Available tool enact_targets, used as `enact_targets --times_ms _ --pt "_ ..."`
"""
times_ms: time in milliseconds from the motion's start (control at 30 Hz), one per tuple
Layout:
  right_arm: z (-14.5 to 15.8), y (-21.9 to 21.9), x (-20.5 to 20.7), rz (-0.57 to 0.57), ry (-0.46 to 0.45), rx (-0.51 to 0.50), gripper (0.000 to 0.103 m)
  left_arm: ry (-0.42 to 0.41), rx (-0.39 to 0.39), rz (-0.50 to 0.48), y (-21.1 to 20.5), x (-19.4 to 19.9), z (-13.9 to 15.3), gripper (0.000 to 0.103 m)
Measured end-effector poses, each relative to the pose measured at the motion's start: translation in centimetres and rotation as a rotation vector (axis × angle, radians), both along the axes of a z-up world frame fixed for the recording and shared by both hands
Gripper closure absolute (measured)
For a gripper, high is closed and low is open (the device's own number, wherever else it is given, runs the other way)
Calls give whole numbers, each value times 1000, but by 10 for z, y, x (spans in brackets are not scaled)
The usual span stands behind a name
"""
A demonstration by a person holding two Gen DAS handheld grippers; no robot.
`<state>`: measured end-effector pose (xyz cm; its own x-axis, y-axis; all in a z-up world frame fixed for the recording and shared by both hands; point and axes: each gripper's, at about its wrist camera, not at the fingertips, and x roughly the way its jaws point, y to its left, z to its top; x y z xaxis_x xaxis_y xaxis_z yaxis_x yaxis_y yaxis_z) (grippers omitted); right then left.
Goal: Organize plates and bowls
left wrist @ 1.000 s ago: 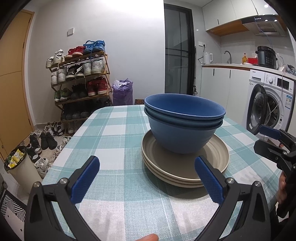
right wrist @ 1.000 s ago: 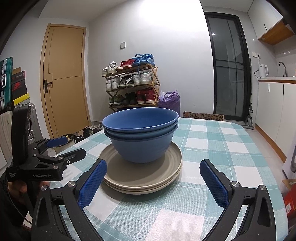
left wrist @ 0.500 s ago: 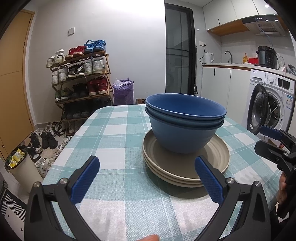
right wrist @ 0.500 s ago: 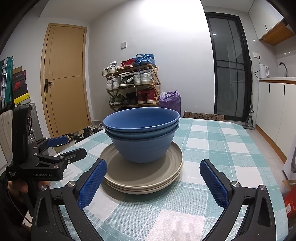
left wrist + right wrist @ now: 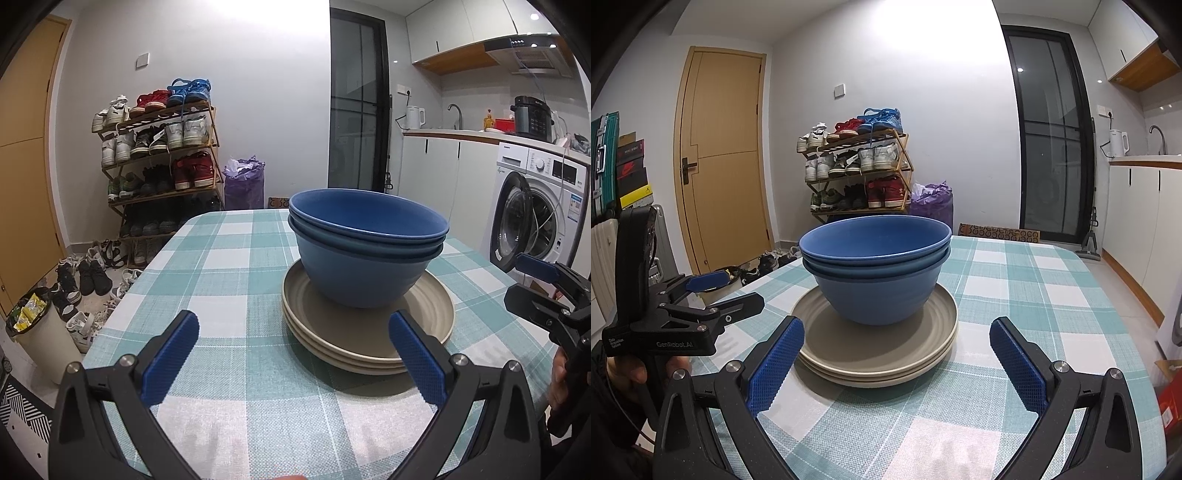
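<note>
Blue bowls (image 5: 365, 254) (image 5: 875, 273) are nested together and stand on a stack of beige plates (image 5: 369, 332) (image 5: 879, 350) on the checked tablecloth. My left gripper (image 5: 293, 336) is open and empty, a little short of the stack and to its left. It also shows in the right wrist view (image 5: 724, 291). My right gripper (image 5: 895, 341) is open and empty, just short of the plates. It also shows in the left wrist view (image 5: 532, 284) at the right edge.
The table (image 5: 229, 266) has a teal and white checked cloth. A shoe rack (image 5: 159, 158) and purple bag (image 5: 243, 184) stand beyond it. A washing machine (image 5: 535, 214) is at the right, a bin (image 5: 40, 328) at the left.
Both grippers have crept very slightly; the stack sits almost where it was. Both stay open and empty.
</note>
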<state>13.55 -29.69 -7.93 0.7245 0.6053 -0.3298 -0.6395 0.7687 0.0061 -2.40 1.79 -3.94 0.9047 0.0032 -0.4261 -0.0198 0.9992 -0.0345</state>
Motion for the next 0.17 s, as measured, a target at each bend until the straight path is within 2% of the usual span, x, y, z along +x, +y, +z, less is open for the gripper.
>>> enact_targets --times_ms 167 --pt "0 0 -1 -1 0 -1 1 -8 -1 -5 0 -1 2 0"
